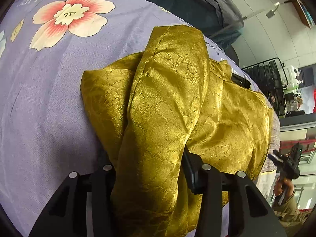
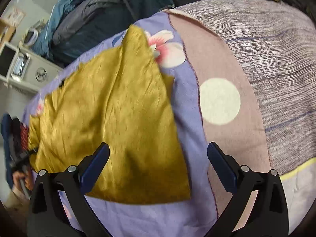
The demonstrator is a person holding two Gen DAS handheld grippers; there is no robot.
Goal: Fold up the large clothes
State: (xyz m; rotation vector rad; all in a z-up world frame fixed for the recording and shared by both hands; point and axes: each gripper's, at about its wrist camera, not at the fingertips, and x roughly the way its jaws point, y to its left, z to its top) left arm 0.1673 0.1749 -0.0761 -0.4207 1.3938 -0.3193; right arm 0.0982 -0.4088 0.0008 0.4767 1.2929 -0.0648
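A shiny gold garment (image 1: 167, 102) lies on a lilac floral bedsheet (image 1: 49, 88). My left gripper (image 1: 150, 164) is shut on a bunched fold of the gold garment, which drapes over and between its fingers and hides the tips. In the right wrist view the gold garment (image 2: 110, 122) lies spread flat on the sheet (image 2: 187, 118). My right gripper (image 2: 158, 154) is open and empty just above the garment's near right edge. The right gripper also shows at the far right of the left wrist view (image 1: 286, 164).
A pink band with a white dot (image 2: 220, 100) and a striped grey blanket (image 2: 276, 55) lie to the right. Dark blue and grey bedding (image 2: 94, 15) is piled at the back. A black wire rack (image 1: 266, 79) stands beyond the bed.
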